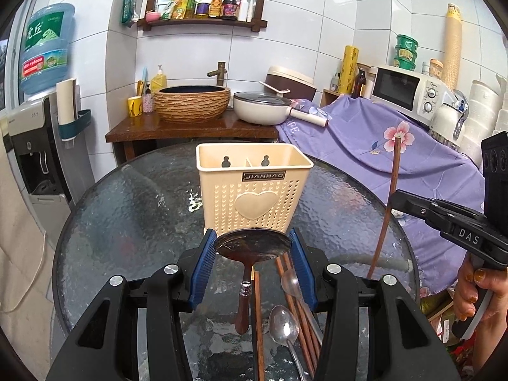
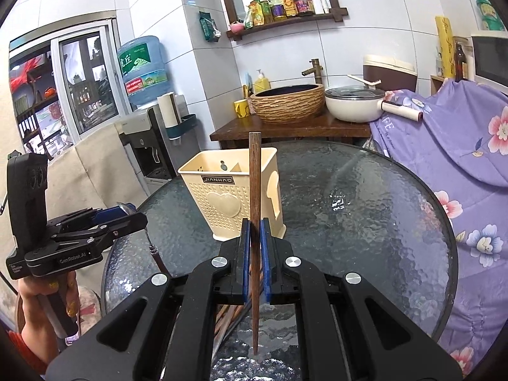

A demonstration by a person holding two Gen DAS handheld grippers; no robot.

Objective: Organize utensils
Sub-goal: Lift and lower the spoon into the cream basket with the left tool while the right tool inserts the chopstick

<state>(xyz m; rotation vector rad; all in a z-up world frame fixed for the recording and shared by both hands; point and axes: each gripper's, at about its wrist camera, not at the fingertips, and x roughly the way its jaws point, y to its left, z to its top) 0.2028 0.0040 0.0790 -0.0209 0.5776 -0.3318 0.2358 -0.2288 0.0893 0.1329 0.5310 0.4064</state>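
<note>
Left wrist view shows the left gripper (image 1: pixel 253 247) with its blue jaws pinching the round bowl of a big dark ladle (image 1: pixel 252 245). The ladle's wooden handle hangs down toward the camera, above the round glass worktop (image 1: pixel 133 209). Under it on the glass lie some brown chopsticks (image 1: pixel 301 311), a clear plastic spoon (image 1: pixel 290 281) and a metal spoon (image 1: pixel 283 322), all close together. One more brown stick (image 1: pixel 257 317) lies just left of the metal spoon.

A cream utensil holder (image 1: pixel 254 184) stands upright on the worktop, right behind the ladle. It has a heart shape on its front and a wall inside that splits it in two. No utensil can be seen inside it.

On the right side of this view, a hand (image 1: pixel 479 289) holds the right gripper (image 1: pixel 395 200), and a long brown chopstick (image 1: pixel 385 209) stands almost straight up in it.

Right wrist view shows that gripper's jaws pressed together on the single chopstick, with its thin tip pointing down at the glass. The holder sits just behind it. The left gripper (image 2: pixel 135 212) is at the left edge, held by another hand (image 2: pixel 38 295).
</note>
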